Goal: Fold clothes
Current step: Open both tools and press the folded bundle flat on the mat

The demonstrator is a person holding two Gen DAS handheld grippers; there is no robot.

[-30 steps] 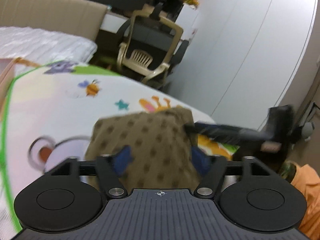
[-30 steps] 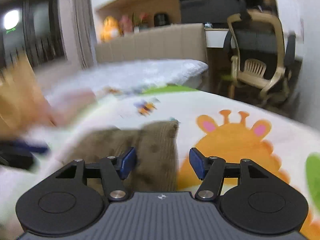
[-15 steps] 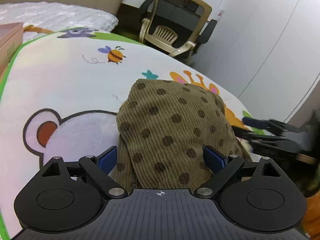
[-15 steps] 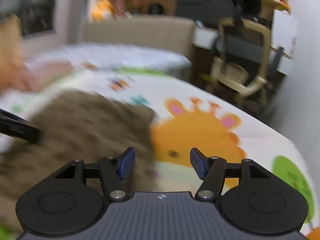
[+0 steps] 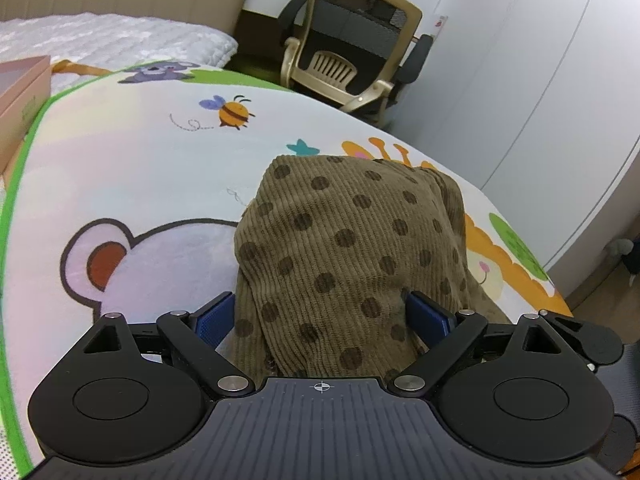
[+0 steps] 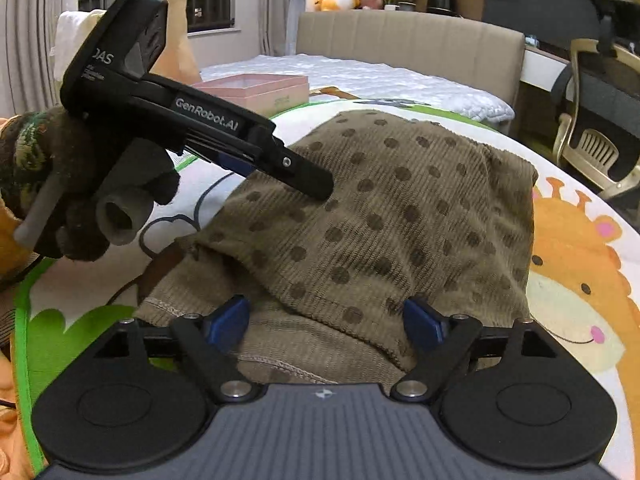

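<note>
A folded brown corduroy garment with dark dots (image 5: 352,248) lies on the cartoon play mat (image 5: 140,168); it also shows in the right wrist view (image 6: 384,220). My left gripper (image 5: 330,318) is open, its blue pads on either side of the garment's near edge. The left gripper also appears in the right wrist view (image 6: 308,178), held by a gloved hand, its tips over the cloth. My right gripper (image 6: 328,320) is open over the garment's near folded hem, holding nothing.
A pink box (image 6: 260,90) sits at the mat's far edge next to a white quilted bed (image 6: 380,76). A beige office chair (image 5: 352,64) stands beyond the mat, by white wardrobe doors (image 5: 540,80). Orange cloth (image 6: 12,420) lies at the left.
Both grippers have swung and settled over the garment. The left gripper's jaws have opened wider around the cloth. The right gripper has moved in from the giraffe side to the near hem.
</note>
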